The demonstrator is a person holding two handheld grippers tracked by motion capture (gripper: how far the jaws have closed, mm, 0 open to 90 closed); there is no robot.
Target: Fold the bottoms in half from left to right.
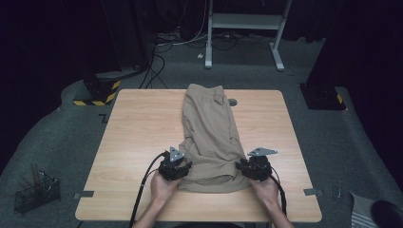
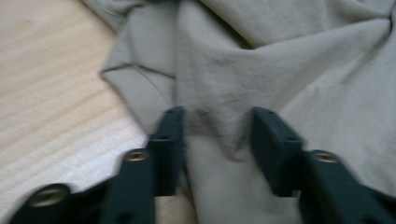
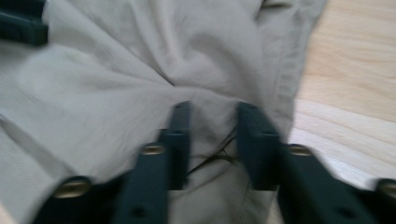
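Wooden worktop (image 1: pixel 133 128), dark room. Khaki shorts (image 1: pixel 209 128) lie lengthwise, long axis running away from person. Left gripper (image 2: pixel 217 135) and right gripper (image 3: pixel 214 135) each pinch near-hem fold, one per corner.

Bare light wooden tabletop (image 1: pixel 138 137) on both sides of the tan folded fabric shorts (image 1: pixel 209 133); small dark round grommet (image 1: pixel 232 102) sits beside their far end.
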